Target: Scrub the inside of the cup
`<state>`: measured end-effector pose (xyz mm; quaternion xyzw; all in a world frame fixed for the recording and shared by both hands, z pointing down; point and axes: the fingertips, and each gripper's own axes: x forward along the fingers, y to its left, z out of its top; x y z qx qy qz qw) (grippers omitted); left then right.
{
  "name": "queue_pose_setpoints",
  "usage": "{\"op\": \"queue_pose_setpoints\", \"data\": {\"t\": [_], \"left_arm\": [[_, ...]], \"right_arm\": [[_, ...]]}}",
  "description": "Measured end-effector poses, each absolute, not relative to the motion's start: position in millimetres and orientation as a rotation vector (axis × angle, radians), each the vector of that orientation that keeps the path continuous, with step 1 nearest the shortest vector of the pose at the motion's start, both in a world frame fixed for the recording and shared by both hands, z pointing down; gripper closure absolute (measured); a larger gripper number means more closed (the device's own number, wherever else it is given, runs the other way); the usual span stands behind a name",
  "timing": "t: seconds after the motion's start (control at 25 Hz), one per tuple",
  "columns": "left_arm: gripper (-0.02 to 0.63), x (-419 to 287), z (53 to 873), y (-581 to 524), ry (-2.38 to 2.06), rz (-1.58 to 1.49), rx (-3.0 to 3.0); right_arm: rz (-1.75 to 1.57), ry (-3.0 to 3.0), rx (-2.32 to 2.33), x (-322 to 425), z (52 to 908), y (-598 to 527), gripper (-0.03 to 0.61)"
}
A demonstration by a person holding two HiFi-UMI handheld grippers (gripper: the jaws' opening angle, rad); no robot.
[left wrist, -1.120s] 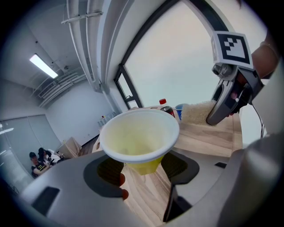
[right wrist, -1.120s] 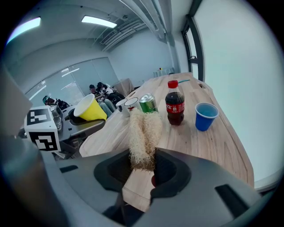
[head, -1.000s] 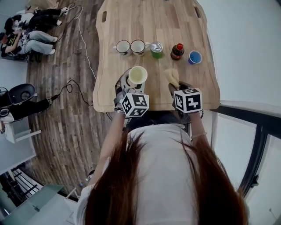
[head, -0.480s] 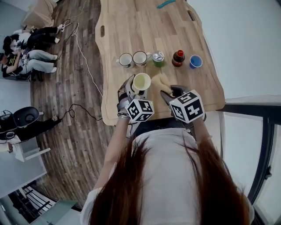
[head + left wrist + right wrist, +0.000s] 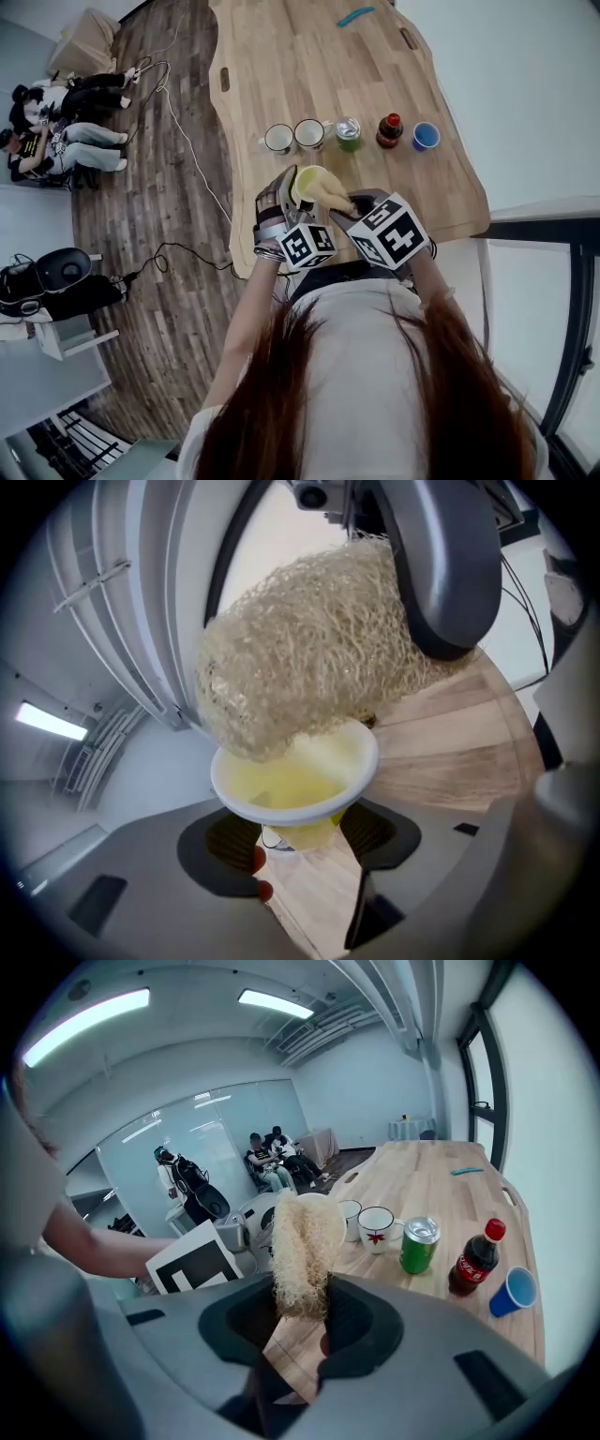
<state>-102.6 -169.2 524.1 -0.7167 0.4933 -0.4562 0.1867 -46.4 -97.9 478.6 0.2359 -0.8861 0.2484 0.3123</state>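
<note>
My left gripper [image 5: 291, 204] is shut on a pale yellow cup [image 5: 311, 180], held above the near edge of the wooden table [image 5: 281, 75] and tipped toward the right. In the left gripper view the cup [image 5: 295, 785] sits between the pads [image 5: 375, 832], its mouth facing up. My right gripper [image 5: 352, 204] is shut on a beige loofah scrubber [image 5: 330, 194]. The loofah [image 5: 309, 649] has its tip at the cup's rim, just entering the mouth. In the right gripper view the loofah [image 5: 302, 1251] stands up between the jaws of the right gripper [image 5: 300, 1312] and hides most of the cup.
Two white mugs [image 5: 278, 139] [image 5: 309, 134], a green can [image 5: 349, 133], a cola bottle [image 5: 389, 130] and a blue cup [image 5: 426, 136] stand in a row across the table. A teal object [image 5: 356, 16] lies at the far end. People sit at far left [image 5: 56, 131].
The right gripper has carried the loofah left and up to the cup's mouth. The left gripper has rolled, tipping the cup toward the loofah.
</note>
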Motion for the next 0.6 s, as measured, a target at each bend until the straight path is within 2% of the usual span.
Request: {"op": "queue_pose_setpoints", "data": {"t": [0.6], "left_arm": [[0.344, -110.8, 501.4, -167.2, 1.295, -1.205, -1.796]], "right_arm": [[0.731, -2.208, 0.648, -64.2, 484.6, -96.6, 0.451]]}}
